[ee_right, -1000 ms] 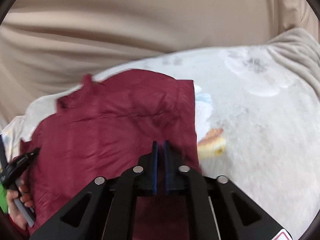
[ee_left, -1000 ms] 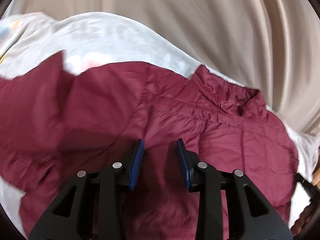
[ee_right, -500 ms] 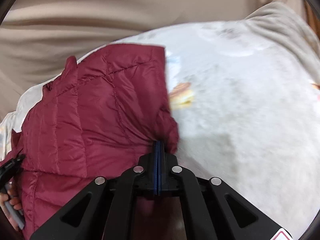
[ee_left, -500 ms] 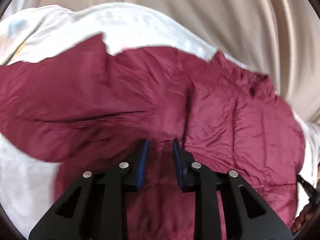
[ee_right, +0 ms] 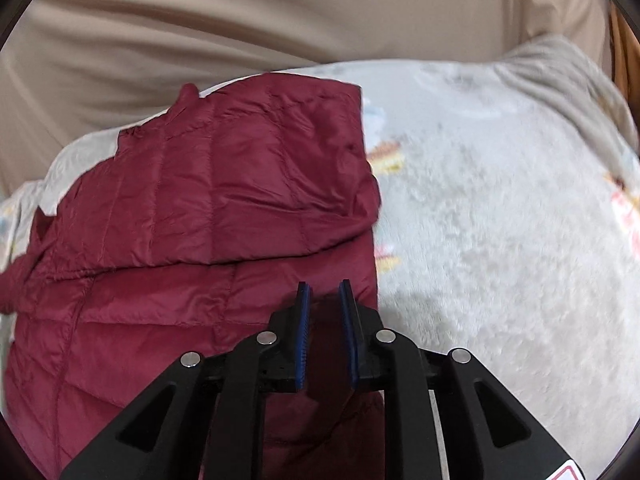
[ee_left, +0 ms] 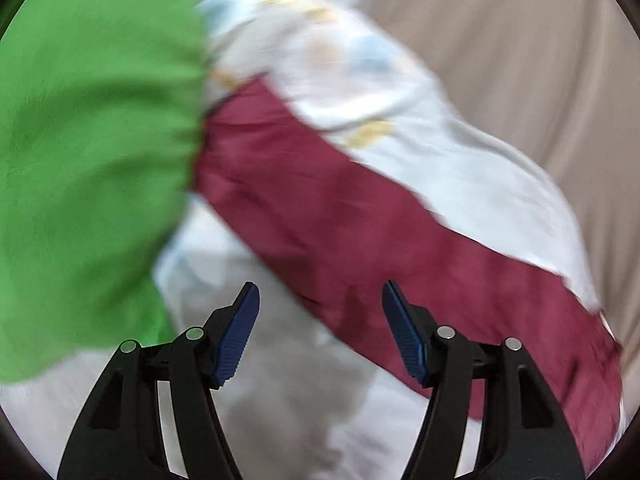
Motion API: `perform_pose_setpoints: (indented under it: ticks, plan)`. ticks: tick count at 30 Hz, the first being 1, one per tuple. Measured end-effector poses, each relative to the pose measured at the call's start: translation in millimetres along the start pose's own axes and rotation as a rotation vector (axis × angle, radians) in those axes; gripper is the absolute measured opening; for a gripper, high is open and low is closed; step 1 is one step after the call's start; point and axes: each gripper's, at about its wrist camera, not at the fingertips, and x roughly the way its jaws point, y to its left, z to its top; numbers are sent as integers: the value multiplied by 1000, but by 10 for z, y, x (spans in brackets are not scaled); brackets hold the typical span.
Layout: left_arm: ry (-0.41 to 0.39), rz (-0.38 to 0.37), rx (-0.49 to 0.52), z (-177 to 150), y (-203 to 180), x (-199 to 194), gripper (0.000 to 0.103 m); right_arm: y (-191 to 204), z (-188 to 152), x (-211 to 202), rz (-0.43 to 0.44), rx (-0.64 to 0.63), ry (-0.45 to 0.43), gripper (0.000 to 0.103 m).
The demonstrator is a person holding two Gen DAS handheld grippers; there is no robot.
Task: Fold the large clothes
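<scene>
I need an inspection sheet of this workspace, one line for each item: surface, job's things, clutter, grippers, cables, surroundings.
Surface: pale fleece blanket with small prints.
Job's things: maroon quilted jacket, one part folded over itself.
Clutter: green cloth, blurred, left of the jacket.
Grippers: left gripper opening, nothing between the jaws; right gripper opening over the jacket's edge, pads off the fabric.
Cables: nothing seen.
Surroundings: beige curtain behind.

Soft even light; motion-blurred fisheye
</scene>
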Motion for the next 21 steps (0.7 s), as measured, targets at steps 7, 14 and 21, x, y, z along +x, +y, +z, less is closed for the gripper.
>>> perform_pose_setpoints:
  ticks: [7,14,21]
  plan:
    - [-50,43,-59,184,125,274,36,69,-19,34,-29,-19,10,21]
    - [-186,-149,104,313,-755,-399,1,96,-43,69,-41,-27,17,25]
    - [-290,-471,303,133,-2006,-1595,0,516,81,-213,72,-70,-54,27]
